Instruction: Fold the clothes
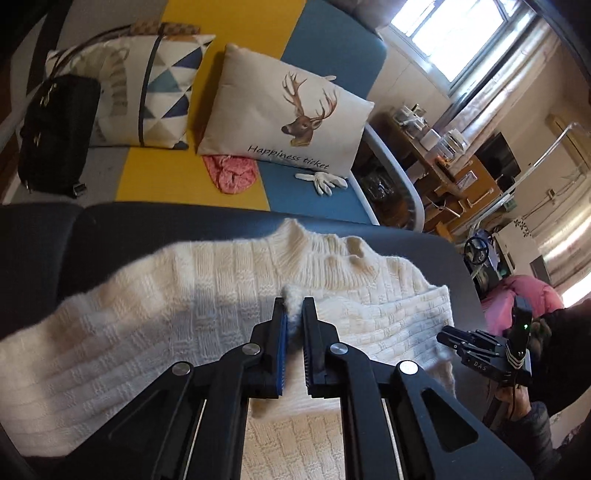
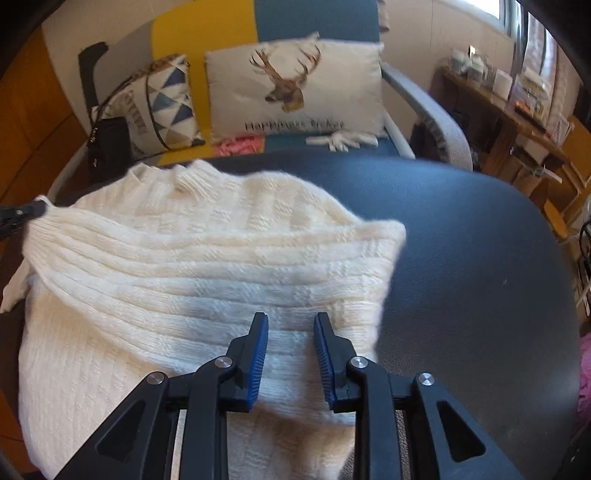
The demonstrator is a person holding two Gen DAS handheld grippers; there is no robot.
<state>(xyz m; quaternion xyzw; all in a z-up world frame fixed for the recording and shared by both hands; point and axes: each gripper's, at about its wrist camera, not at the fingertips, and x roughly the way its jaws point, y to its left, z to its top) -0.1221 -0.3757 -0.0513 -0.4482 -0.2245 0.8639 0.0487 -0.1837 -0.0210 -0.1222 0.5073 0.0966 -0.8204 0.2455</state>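
A home, a lived-in sitting room. Ahead of my left gripper (image 1: 294, 308), past the dark tabletop (image 1: 155, 225), a yellow-and-blue sofa (image 1: 236, 33) carries a deer cushion (image 1: 284, 118), a triangle-print cushion (image 1: 162, 92) and a black handbag (image 1: 55, 133). To my right, a wooden side table (image 1: 454, 173) with jars, under a curtained window (image 1: 454, 33).

Both wrists, close above sweater (image 1: 207, 280), perhaps angled
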